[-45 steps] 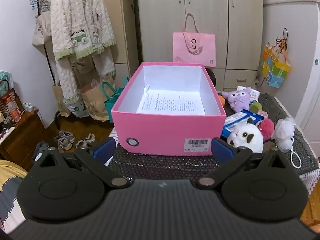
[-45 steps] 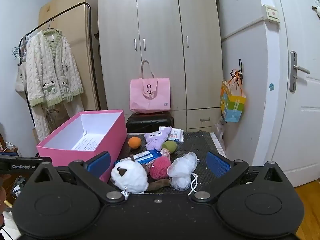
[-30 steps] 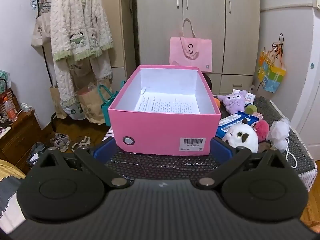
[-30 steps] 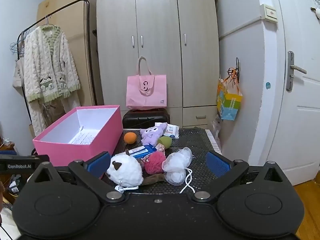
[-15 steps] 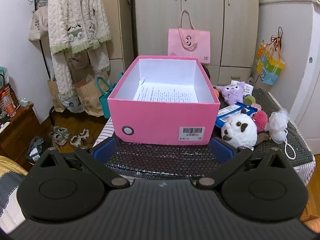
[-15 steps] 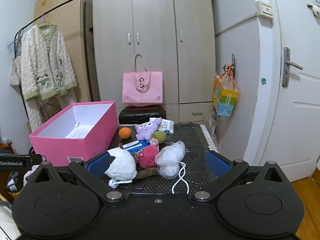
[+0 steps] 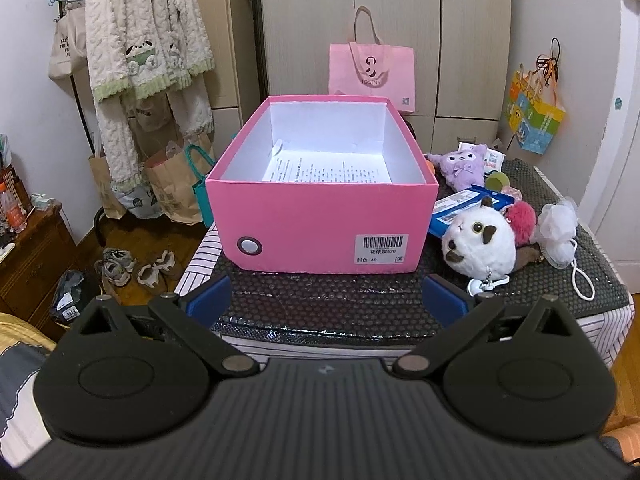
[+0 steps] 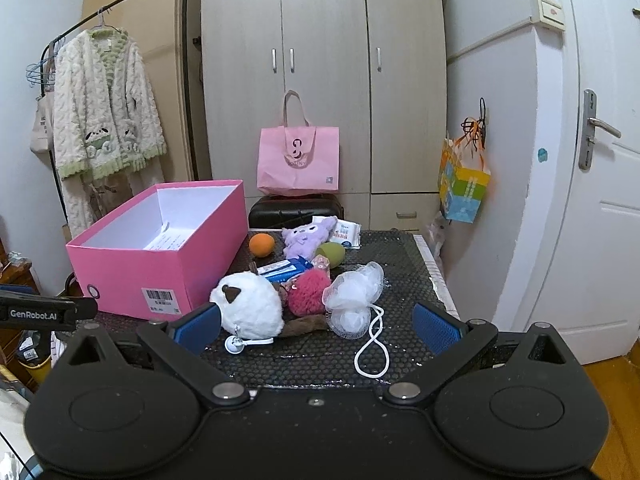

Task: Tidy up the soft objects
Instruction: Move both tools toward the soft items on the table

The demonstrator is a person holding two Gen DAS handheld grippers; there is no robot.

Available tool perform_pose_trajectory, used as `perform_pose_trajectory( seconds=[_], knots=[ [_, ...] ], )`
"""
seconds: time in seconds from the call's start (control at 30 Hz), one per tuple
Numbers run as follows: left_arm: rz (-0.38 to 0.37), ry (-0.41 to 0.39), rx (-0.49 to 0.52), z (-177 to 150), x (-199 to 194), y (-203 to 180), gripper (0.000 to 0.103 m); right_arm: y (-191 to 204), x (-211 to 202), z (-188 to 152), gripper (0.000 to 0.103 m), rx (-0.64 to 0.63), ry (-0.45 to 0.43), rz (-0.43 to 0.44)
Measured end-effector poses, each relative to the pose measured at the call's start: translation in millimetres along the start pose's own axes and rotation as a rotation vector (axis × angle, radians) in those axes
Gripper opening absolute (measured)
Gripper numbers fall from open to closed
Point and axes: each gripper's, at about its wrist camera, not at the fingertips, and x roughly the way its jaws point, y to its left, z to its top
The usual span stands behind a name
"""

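Note:
A pink shoebox [image 7: 320, 228] [image 8: 160, 264] stands open on the table, with a printed sheet on its white floor. To its right lie soft things: a white plush [image 7: 478, 246] [image 8: 250, 306], a red pompom [image 7: 522, 218] [image 8: 308, 292], a white mesh bath puff [image 7: 558, 228] [image 8: 354, 294], a purple plush [image 7: 462, 160] [image 8: 306, 236], a green sponge [image 8: 331, 254] and an orange ball [image 8: 262, 245]. My left gripper [image 7: 326, 300] is open, just short of the box's front wall. My right gripper [image 8: 316, 326] is open in front of the toy pile, holding nothing.
A blue packet [image 8: 285, 269] and a tissue pack [image 8: 345, 234] lie among the toys. The table has a black bubble mat [image 7: 328, 304]. Behind stand a wardrobe [image 8: 324, 80], a pink bag [image 8: 298, 160] and a coat rack [image 7: 140, 40]. A white door [image 8: 600, 200] is at right.
Both grippers have moved a little closer to the table and lower; box and toys look larger. Nothing on the table has moved, and both grippers stay open.

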Motion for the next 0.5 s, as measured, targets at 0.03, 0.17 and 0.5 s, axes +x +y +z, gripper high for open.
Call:
perform_pose_trajectory(
  seconds=[0.03, 0.17, 0.5],
  knots=[
    [0.000, 0.000, 0.000, -0.7, -0.3, 0.1, 0.103, -1.3, -1.3, -0.2, 0.103, 0.009, -0.006, -0.001],
    [-0.004, 0.004, -0.002, -0.5, -0.2, 0.6, 0.103, -6.7, -3.4, -0.5, 0.103, 0.031, -0.011, -0.006],
    [-0.022, 0.001, 0.019, -5.0, 0.7, -5.5, 0.103, -12.1, -4.8, -4.3, 0.103, 0.048, -0.017, -0.017]
  ],
)
